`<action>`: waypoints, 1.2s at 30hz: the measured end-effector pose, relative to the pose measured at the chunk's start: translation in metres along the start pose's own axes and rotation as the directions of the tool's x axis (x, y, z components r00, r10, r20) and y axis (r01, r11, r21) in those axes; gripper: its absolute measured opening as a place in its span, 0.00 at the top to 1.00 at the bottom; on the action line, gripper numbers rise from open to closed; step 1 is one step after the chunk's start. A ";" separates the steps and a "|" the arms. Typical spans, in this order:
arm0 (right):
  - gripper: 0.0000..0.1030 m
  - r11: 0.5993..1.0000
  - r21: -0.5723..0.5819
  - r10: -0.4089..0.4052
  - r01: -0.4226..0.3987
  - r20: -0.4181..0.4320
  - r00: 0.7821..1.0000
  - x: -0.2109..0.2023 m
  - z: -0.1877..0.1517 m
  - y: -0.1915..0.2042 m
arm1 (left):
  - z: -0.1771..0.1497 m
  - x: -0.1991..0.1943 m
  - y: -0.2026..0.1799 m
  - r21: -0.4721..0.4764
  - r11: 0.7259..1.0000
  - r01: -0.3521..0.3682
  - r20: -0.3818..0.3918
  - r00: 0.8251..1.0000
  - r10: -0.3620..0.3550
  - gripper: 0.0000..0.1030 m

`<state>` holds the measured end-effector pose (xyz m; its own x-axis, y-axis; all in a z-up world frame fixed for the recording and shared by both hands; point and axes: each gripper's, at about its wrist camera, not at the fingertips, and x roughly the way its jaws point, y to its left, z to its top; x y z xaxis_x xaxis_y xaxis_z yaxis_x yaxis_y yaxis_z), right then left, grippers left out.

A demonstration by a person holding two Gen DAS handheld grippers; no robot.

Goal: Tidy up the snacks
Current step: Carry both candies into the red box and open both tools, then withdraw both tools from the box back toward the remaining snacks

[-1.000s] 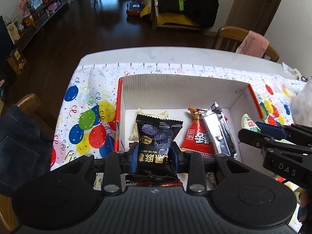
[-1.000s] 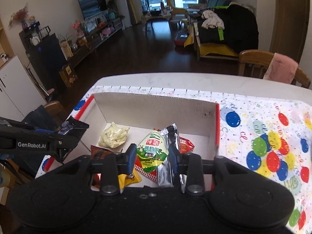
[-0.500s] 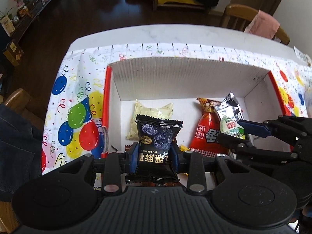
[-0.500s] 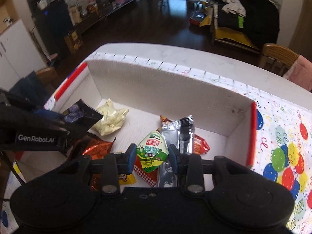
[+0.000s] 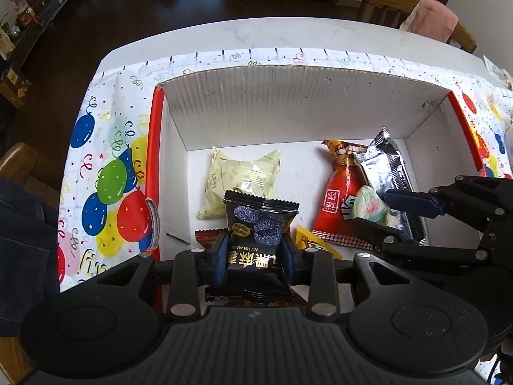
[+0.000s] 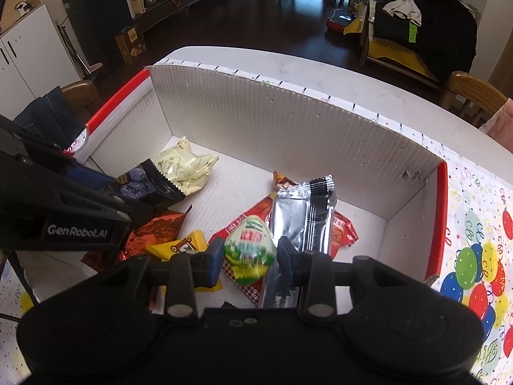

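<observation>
My left gripper (image 5: 253,256) is shut on a black snack packet (image 5: 259,224) and holds it over the near left part of the white cardboard box (image 5: 288,102). My right gripper (image 6: 250,256) is shut on a green and white snack packet (image 6: 250,250), low over the box's near right part; it appears blurred in the left wrist view (image 5: 372,205). In the box lie a pale yellow packet (image 5: 240,183), a red packet (image 5: 340,202), a silver packet (image 6: 304,215), a yellow packet (image 6: 182,247) and a brown-orange packet (image 6: 154,231).
The box (image 6: 288,122) stands on a balloon-print tablecloth (image 5: 109,173) on a white table (image 5: 288,35). Wooden chairs (image 5: 416,16) stand around the table. A dark garment (image 5: 22,240) hangs on the chair at the left.
Both grippers have moved forward and down over the box, each still holding its packet. The right gripper's packet now sits lower, just over the red and silver packets.
</observation>
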<state>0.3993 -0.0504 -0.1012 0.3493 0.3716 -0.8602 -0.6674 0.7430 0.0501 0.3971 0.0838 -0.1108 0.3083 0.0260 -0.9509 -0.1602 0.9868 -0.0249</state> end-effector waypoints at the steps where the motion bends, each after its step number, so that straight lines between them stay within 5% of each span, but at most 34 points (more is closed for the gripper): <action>1: 0.66 1.000 0.001 -0.002 0.002 0.004 1.000 0.000 0.000 0.001 | 0.000 -0.001 0.000 -0.001 1.000 0.000 0.002 1.000 0.000 0.67; 7: 0.64 1.000 0.011 0.002 -0.003 0.020 1.000 -0.012 -0.003 -0.001 | -0.002 -0.016 0.005 -0.014 1.000 0.023 0.054 0.998 -0.022 0.54; 32: 0.41 0.986 0.130 0.068 -0.101 0.240 0.968 -0.132 -0.047 0.008 | -0.074 -0.111 0.000 0.027 0.996 0.087 0.265 0.960 -0.091 0.53; 36: 0.38 0.982 0.147 0.071 -0.115 0.276 0.959 -0.146 -0.059 0.014 | -0.090 -0.125 -0.003 0.043 0.994 0.096 0.302 0.947 -0.105 0.40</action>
<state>0.3002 -0.1275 -0.0047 0.4687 0.5624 -0.6812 -0.5992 0.7690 0.2227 0.2745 0.0632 -0.0199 0.5922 -0.0303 -0.8052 -0.0890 0.9907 -0.1027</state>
